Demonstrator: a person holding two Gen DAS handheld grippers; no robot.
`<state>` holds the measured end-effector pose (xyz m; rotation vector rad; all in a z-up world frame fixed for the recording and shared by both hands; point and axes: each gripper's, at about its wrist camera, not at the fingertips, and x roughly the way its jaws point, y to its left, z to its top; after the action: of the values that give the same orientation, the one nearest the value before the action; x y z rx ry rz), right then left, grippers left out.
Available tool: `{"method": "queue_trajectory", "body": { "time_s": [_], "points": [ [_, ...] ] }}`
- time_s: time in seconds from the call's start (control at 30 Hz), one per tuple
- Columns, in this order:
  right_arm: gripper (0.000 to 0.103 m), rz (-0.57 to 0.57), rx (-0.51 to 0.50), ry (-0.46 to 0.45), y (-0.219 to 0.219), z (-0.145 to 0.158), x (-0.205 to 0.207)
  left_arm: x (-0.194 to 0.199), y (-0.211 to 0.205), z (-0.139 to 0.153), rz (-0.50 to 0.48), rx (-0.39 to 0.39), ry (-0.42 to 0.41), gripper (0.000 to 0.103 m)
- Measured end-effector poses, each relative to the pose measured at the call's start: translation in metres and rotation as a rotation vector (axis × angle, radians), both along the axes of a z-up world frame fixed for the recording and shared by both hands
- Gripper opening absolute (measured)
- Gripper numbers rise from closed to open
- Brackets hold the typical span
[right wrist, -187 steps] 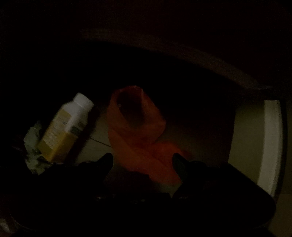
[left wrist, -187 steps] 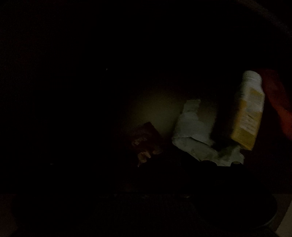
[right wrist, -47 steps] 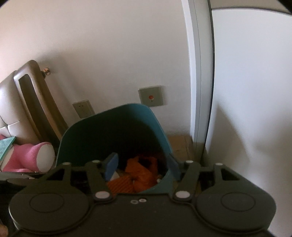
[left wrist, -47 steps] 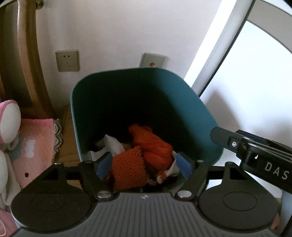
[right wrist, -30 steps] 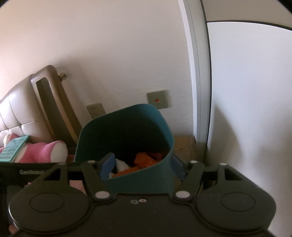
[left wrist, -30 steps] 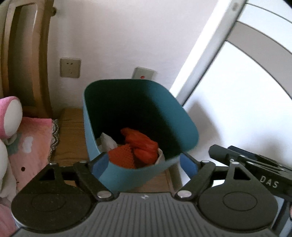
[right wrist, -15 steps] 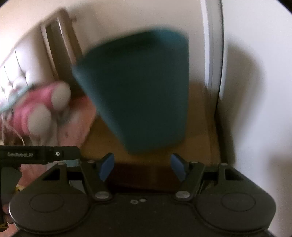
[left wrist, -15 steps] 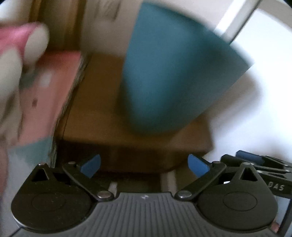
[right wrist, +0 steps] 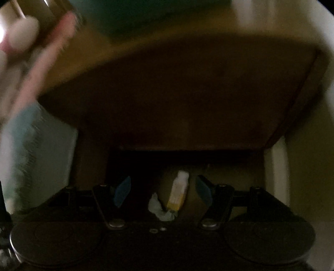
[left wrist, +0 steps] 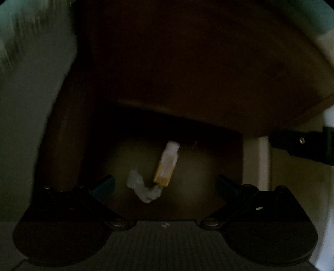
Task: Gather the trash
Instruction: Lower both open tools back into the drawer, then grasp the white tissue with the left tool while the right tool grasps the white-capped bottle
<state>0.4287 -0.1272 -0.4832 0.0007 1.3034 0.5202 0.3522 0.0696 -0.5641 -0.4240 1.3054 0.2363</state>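
Note:
A small bottle [left wrist: 167,164] with a white cap and yellow label lies on the dim floor under a wooden bedside table. Crumpled white paper [left wrist: 143,187] lies against its lower end. My left gripper [left wrist: 165,185] hangs above them, open wide, with nothing between its blue-padded fingers. In the right wrist view the same bottle [right wrist: 179,192] and paper [right wrist: 160,209] lie beyond my right gripper [right wrist: 162,192], which is also open and empty. Both grippers point steeply down at the shadowed floor.
The brown table front [left wrist: 198,68] overhangs the dark gap. The teal bin [right wrist: 146,14] stands on top, blurred. Pink and pale bedding [right wrist: 31,73] hangs at the left. A white door frame [right wrist: 277,173] stands at the right. The other gripper's dark arm [left wrist: 302,146] shows at right.
Both grippers have dropped from the teal bin on the table top down to the dark space under the table. The bottle and paper have come into view.

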Motion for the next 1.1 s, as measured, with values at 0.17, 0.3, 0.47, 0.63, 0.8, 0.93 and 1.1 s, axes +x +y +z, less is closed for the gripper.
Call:
{"method": "queue_trajectory", "body": {
  "time_s": [0.17,0.3,0.47,0.63,0.8,0.93,1.1],
  "points": [
    [0.068,0.030,-0.056,0.052,0.019,-0.088,-0.003,-0.012,0.008,-0.082,0.022,-0.004,0.060,0.102],
    [0.068,0.060,-0.113,0.064,0.035,-0.148,0.001,-0.016,0.022,-0.148,0.071,-0.002,0.100,0.102],
    [0.068,0.045,-0.159,0.086,0.039,-0.212,0.005,-0.019,0.029,-0.204,0.082,0.028,0.143,0.102],
    [0.068,-0.024,-0.180,0.142,0.046,-0.264,0.011,-0.019,0.042,-0.240,0.130,0.038,0.162,0.102],
    [0.067,-0.028,-0.199,0.146,0.058,-0.295,0.016,-0.020,0.051,-0.267,0.172,0.011,0.157,0.102],
    [0.067,-0.006,-0.214,0.143,0.069,-0.310,0.015,-0.019,0.055,-0.279,0.188,-0.007,0.160,0.101],
    [0.067,0.003,-0.263,0.156,0.077,-0.326,0.014,-0.016,0.052,-0.291,0.163,-0.027,0.173,0.091]
  ]
}}
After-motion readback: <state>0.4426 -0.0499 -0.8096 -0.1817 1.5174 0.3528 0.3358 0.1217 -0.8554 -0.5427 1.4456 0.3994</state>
